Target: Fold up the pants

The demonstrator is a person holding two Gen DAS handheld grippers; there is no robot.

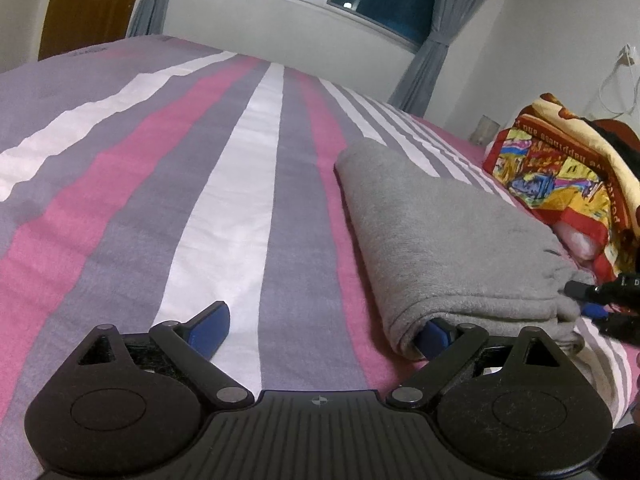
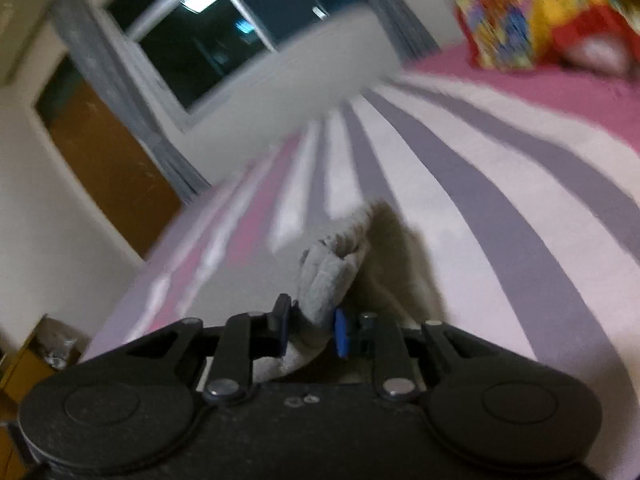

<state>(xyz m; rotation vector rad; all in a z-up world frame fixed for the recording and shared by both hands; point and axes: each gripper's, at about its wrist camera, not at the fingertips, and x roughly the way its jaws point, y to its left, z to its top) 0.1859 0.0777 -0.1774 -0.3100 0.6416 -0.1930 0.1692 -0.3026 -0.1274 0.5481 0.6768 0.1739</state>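
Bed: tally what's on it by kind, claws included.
Grey pants: 1
Patterned blanket: 1
Claws: 2, left claw and right claw
Total: 4

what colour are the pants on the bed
Plain grey pants, lying folded on the striped bedsheet; seen best in the left wrist view.

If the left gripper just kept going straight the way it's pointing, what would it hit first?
Probably the striped bedspread. The left gripper is open and angled down at it; the grey pants lie off to its right.
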